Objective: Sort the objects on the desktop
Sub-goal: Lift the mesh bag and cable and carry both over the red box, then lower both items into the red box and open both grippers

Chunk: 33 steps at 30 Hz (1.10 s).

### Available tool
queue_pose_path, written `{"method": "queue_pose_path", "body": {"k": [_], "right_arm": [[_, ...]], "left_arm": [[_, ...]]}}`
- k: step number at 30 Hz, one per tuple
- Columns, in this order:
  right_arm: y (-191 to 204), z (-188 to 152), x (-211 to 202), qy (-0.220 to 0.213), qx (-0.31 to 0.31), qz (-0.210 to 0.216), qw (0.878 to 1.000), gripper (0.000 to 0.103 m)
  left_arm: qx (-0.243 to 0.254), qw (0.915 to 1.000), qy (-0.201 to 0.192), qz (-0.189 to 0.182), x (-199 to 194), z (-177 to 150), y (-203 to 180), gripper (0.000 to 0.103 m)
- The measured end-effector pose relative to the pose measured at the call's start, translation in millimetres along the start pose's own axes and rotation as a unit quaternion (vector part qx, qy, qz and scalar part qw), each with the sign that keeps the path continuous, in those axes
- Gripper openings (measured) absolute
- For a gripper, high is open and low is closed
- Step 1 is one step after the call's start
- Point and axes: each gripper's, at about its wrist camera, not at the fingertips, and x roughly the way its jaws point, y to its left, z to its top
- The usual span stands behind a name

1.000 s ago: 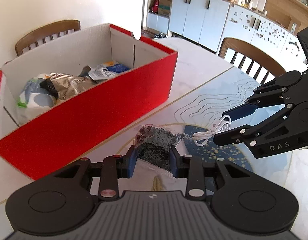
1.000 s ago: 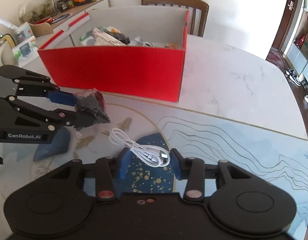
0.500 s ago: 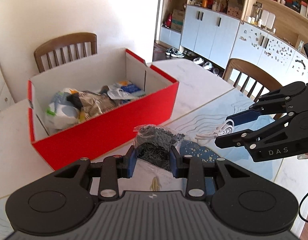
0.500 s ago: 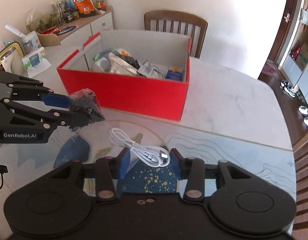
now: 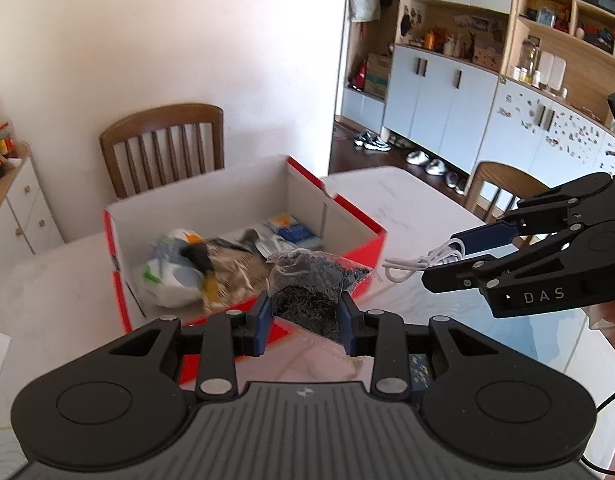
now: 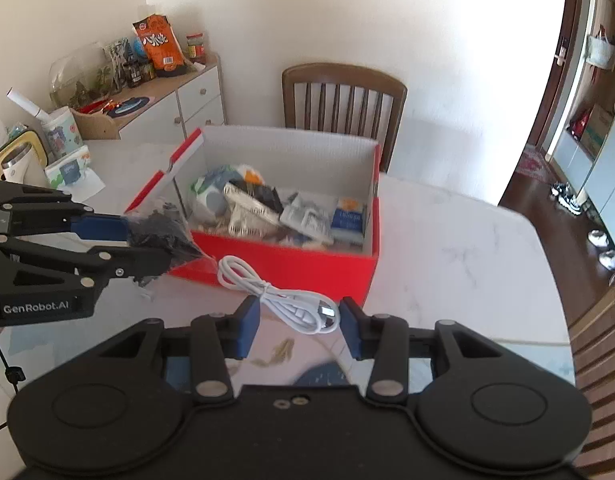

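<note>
Your left gripper (image 5: 306, 317) has its jaws clamped narrow on a clear plastic bag of dark crumbly bits (image 5: 313, 285). It is held by its lower end, so the rest sticks up and forward toward the box. Your right gripper (image 6: 299, 327) has its jaws partly closed, pinching a coiled white USB cable (image 6: 276, 294) at the plug end; the loose loop hangs out ahead of the tips. Both items are in the air, off the counter, just short of the near red wall of the open red cardboard box with a white inside (image 6: 291, 266). That looks like a carry for dropping both in together.

The box sits toward the far edge of the counter (image 6: 459, 248), already part full with wrappers, a blue packet (image 6: 349, 220) and a crumpled white bag (image 5: 169, 276); there is free space along its right side. The counter is white marble-look with a blue and gold pattern at the near edge.

A wooden slat-back chair (image 6: 343, 96) stands behind the box. There is a white sideboard with snack bags (image 6: 159, 46) to the left, and pale blue cabinets (image 5: 439, 92) and shelves to the right.
</note>
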Motion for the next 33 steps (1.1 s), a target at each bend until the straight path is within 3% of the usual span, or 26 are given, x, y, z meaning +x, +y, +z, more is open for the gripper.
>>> {"method": "queue_pose_path", "body": {"k": [14,33], "right_arm": [[-15.5,61.8,40.6,-0.026,0.011,-0.035,0.999,0.042],[-11.3,76.4,126.5,0.005,0.029,-0.063,0.998,0.042]], "left_arm": [[0.007,0.9983,-0.004,0.058,27.2,34.2,39.5,0.033],[-0.011,0.9957,0.050,0.077,114.7,54.4,80.1,0.033]]}}
